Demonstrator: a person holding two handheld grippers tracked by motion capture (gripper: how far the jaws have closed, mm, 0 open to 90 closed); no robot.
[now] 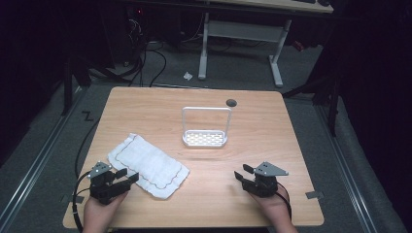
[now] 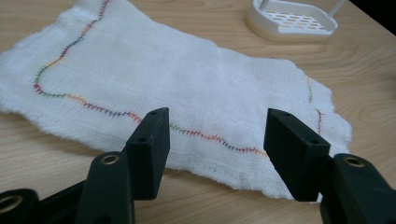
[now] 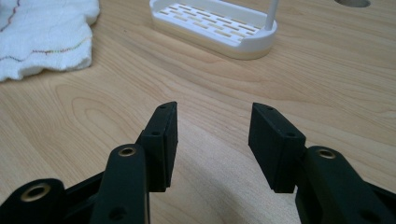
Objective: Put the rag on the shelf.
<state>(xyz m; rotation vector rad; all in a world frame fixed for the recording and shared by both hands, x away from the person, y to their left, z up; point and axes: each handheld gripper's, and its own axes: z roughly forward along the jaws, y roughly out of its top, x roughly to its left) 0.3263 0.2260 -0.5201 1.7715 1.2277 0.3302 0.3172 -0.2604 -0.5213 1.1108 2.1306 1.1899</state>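
A white cloth (image 1: 147,164) with a wavy coloured stitch line lies flat on the left half of the wooden table (image 1: 272,145). In the left gripper view the cloth (image 2: 177,84) spreads just beyond my jaws. My left gripper (image 1: 125,175) rests at the cloth's near left corner, open and holding nothing; its jaws (image 2: 217,140) stand wide apart above the cloth's near edge. My right gripper (image 1: 244,173) sits on bare wood at the front right, open with nothing between its jaws (image 3: 212,135). A white slotted rack (image 1: 205,138) with a tall wire handle stands mid-table.
A round cable hole (image 1: 231,102) is cut in the table's far edge. The rack (image 3: 215,25) and a cloth corner (image 3: 44,35) lie ahead of the right gripper. Beyond the table stand a white desk frame (image 1: 240,39), floor cables and dark curtains.
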